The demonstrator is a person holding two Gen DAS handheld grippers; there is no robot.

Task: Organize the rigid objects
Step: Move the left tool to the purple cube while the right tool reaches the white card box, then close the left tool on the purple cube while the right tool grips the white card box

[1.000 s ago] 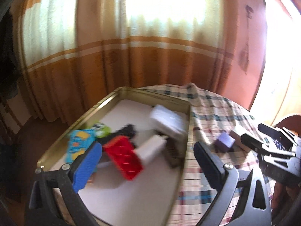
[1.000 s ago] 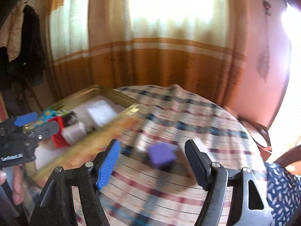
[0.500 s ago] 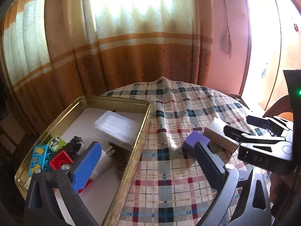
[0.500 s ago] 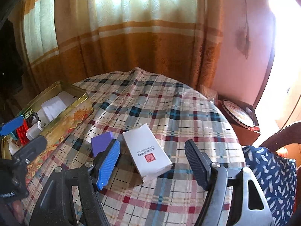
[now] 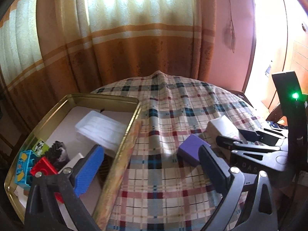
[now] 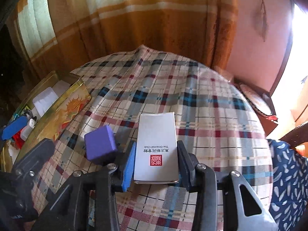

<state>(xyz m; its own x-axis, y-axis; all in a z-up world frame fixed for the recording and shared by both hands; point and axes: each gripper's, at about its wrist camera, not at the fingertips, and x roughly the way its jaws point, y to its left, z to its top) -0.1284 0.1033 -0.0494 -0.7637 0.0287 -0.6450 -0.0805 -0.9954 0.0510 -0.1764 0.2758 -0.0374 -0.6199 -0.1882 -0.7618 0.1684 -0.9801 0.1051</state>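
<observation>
At far left the gold rectangular tin (image 5: 123, 144) on the plaid-clothed table (image 6: 202, 104) holds toy bricks and a white packet. The left tool (image 5: 148, 163) hovers spread and empty, having drifted from over the tin toward the small purple cube (image 6: 100, 144). Just right of it, the right tool (image 6: 156, 161), wide a second ago, is closing around the flat white rectangular box (image 6: 156, 134), its pads at the sides.
</observation>
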